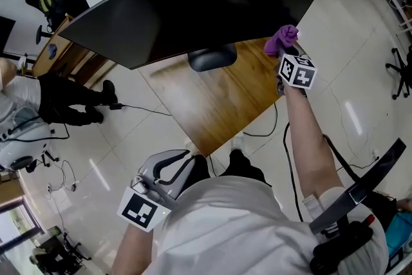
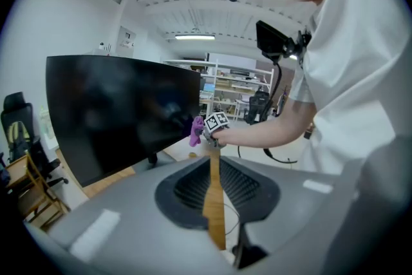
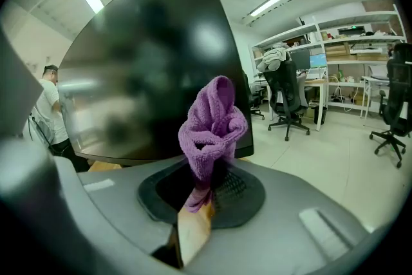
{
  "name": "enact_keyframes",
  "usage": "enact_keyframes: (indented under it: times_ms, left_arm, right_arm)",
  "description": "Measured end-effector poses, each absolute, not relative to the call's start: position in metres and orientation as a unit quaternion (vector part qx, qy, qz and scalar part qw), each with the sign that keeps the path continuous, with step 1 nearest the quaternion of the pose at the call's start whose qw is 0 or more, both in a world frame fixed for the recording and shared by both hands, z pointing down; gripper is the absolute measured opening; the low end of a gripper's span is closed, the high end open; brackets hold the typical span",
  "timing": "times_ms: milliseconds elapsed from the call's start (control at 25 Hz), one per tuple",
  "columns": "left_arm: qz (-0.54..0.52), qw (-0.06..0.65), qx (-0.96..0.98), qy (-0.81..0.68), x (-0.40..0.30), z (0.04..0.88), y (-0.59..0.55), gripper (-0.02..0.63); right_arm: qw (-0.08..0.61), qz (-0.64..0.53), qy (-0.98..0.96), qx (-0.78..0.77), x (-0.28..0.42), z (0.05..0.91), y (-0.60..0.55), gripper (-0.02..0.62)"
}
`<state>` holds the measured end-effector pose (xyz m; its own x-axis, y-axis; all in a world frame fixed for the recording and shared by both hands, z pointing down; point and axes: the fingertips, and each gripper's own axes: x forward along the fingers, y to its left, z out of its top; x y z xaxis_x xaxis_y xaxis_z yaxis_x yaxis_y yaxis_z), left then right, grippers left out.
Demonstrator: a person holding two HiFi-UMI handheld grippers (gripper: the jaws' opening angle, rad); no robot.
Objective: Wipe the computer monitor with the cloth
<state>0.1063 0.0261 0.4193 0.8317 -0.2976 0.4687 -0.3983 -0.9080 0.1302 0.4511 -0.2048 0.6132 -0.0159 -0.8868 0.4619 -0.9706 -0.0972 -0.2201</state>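
A wide curved black monitor (image 1: pixel 193 3) stands on a wooden desk (image 1: pixel 219 106) on a dark oval foot (image 1: pixel 212 59). My right gripper (image 1: pixel 286 51) is shut on a bunched purple cloth (image 1: pixel 281 40) at the screen's lower right corner. In the right gripper view the cloth (image 3: pixel 211 132) rises from the right gripper (image 3: pixel 205 183), just in front of the dark screen (image 3: pixel 148 74). My left gripper (image 1: pixel 174 167) hangs low by my body, off the desk, jaws together and holding nothing. From the left gripper (image 2: pixel 215 203) I see the monitor (image 2: pixel 116 113) and the cloth (image 2: pixel 196 131).
A person in dark trousers (image 1: pixel 38 100) stands at the left beyond the desk. A cable (image 1: pixel 141 109) runs across the tiled floor. Office chairs (image 3: pixel 286 100) and shelving stand to the right of the monitor; another chair base (image 1: pixel 402 71) is at the far right.
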Motion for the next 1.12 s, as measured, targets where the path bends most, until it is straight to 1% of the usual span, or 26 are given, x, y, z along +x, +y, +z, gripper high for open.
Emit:
enact_keyframes:
  times_ms: [1120]
  left_arm:
    - [0.19, 0.146, 0.948, -0.211, 0.009, 0.434, 0.016, 0.064]
  right_arm:
    - [0.097, 0.25, -0.692, 0.67, 0.307, 0.608, -0.22, 0.051]
